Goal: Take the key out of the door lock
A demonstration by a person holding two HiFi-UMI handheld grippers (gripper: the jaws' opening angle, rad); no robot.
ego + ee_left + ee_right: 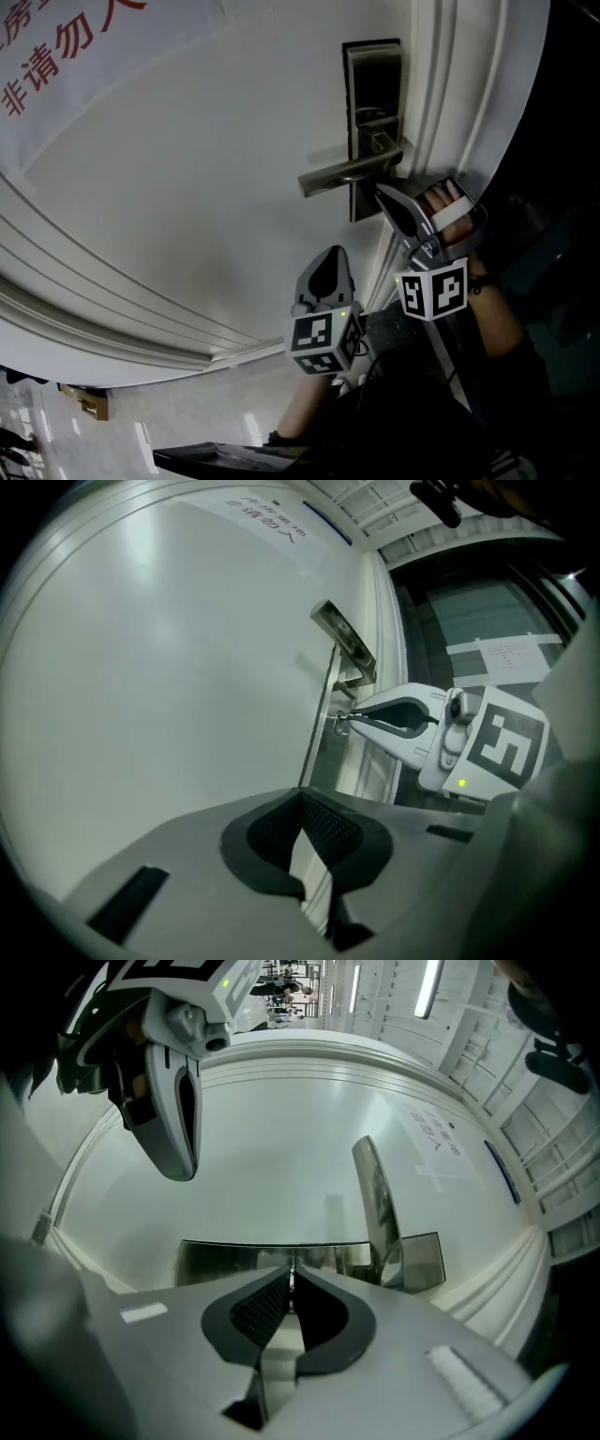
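Silver metal shows edge-on between the jaws of the right gripper [292, 1277]: this is the key [292, 1284], seated in the lock plate [234, 1255] directly ahead of the tips. The jaws stand closed on the key's exposed head. The lever handle [375, 1194] lies just above and to the right of that gripper, apart from it.

**Handling (judged)**
- The key is probably light, thin, rigid and smooth. A flat metal head can slip or twist between the pads.
- Grip across the flat faces of the head, as the pads now sit.
- Pull straight back along the keyway. A sideways pull would likely bind the blade.
- Whether the key is turned to its release position cannot be told.

**Left gripper**
The left gripper [302, 799] has its jaw tips together with nothing between them. It hangs below and behind the right gripper, clear of the door [187, 187].

**Writing**
- A white banner [66, 47], far up and left of both grippers, carries large red Chinese characters cut by the frame edge; "非请勿" is readable.
- A small paper notice [272, 522] higher on the door bears print too small to read.
- No brand is legible on the lock plate.
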